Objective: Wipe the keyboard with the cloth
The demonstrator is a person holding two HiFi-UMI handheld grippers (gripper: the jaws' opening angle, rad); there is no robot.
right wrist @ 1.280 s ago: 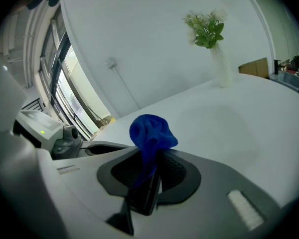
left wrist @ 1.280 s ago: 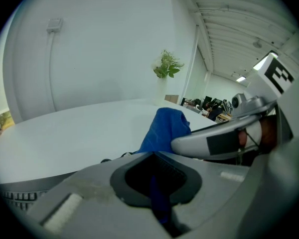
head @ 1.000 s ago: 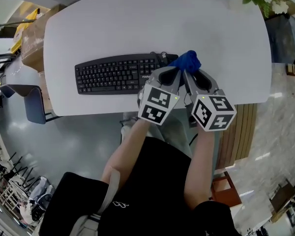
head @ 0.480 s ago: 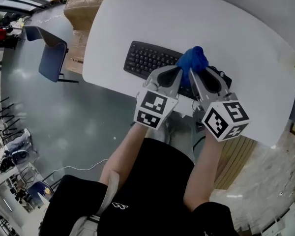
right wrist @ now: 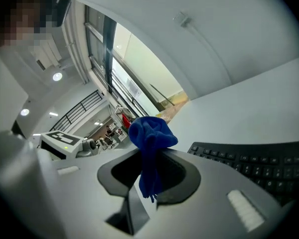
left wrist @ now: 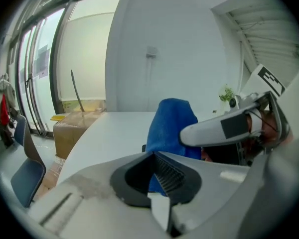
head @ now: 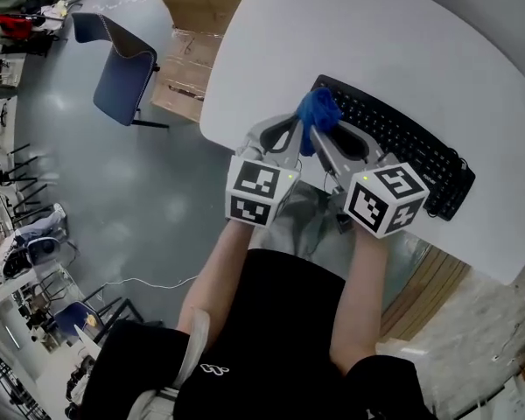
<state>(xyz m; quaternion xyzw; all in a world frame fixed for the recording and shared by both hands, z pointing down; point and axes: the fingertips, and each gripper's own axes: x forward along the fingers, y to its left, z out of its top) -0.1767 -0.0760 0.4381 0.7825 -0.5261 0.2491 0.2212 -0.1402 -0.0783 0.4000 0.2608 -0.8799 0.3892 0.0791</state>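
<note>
A white worktop is curving out over a grey floor. A blue chair and cardboard boxes are standing off beyond the keyboard's left end. The black keyboard is lying on the worktop close to its near edge, with nothing resting on its keys.

The blue cloth is hanging bunched in the air just above the keyboard's left end, apart from the keys. The 2 tools are sharing it, their tips nearly touching. The left tool is pressing its jaws together on the cloth's lower part. The right tool, on the side nearer the keyboard's middle, is pinching a fold, with a short tail dangling behind its tips.

This looks like the positioning step: the cloth is gripped and brought to the keyboard's left end, but wiping is not yet under way. The next move is probably calling for lowering the bunch until it is bearing on the keys, then drawing it along the rows toward the keyboard's right end. The pressure should be light enough that the keyboard is not sliding. Letting 1 tool release to steady the keyboard may help.
</note>
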